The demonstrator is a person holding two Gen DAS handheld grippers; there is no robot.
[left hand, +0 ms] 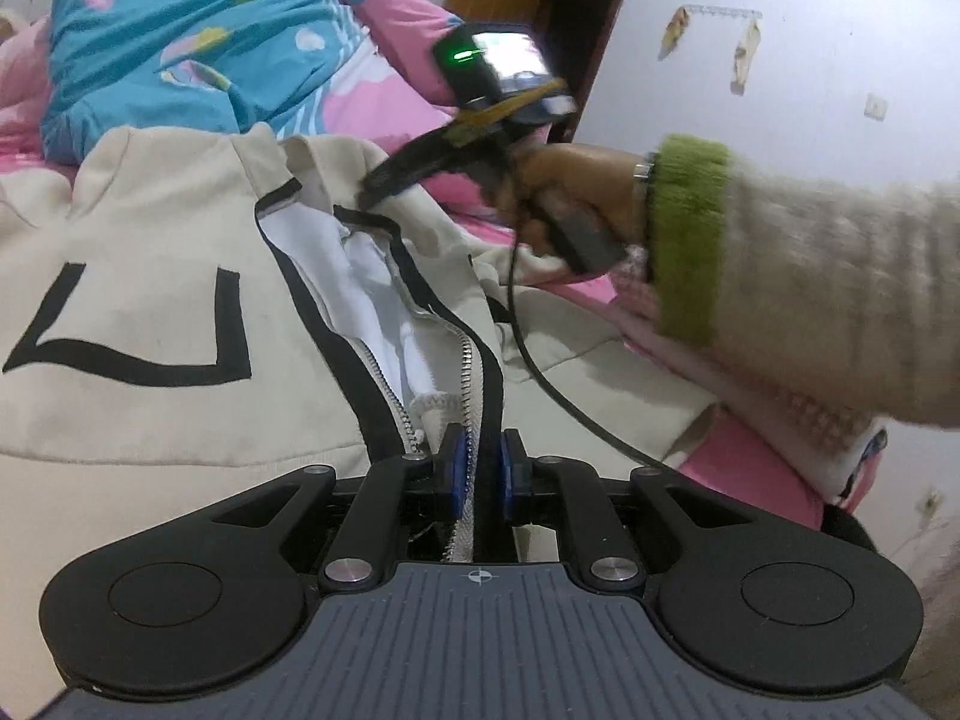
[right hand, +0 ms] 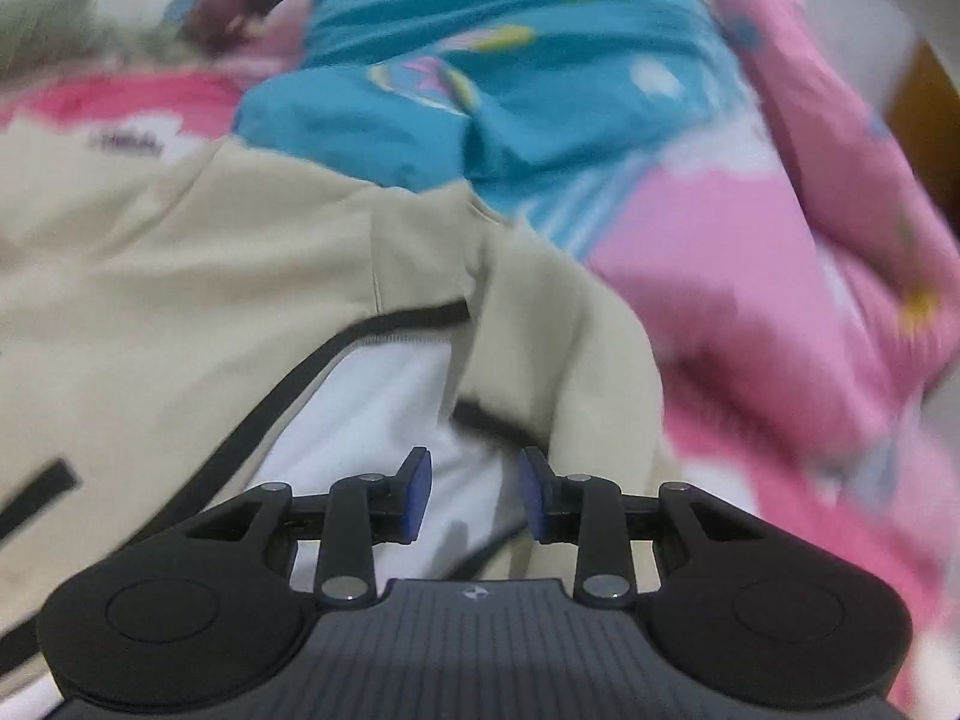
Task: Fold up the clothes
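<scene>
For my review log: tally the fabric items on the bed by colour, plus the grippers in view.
Cream: 1, the zip jacket, its zipper edge clamped in the left gripper.
Blue: 1, the patterned quilt.
Pink: 1, the bedding.
Grippers: 2, counting the right gripper, open and empty.
Total: 5.
</scene>
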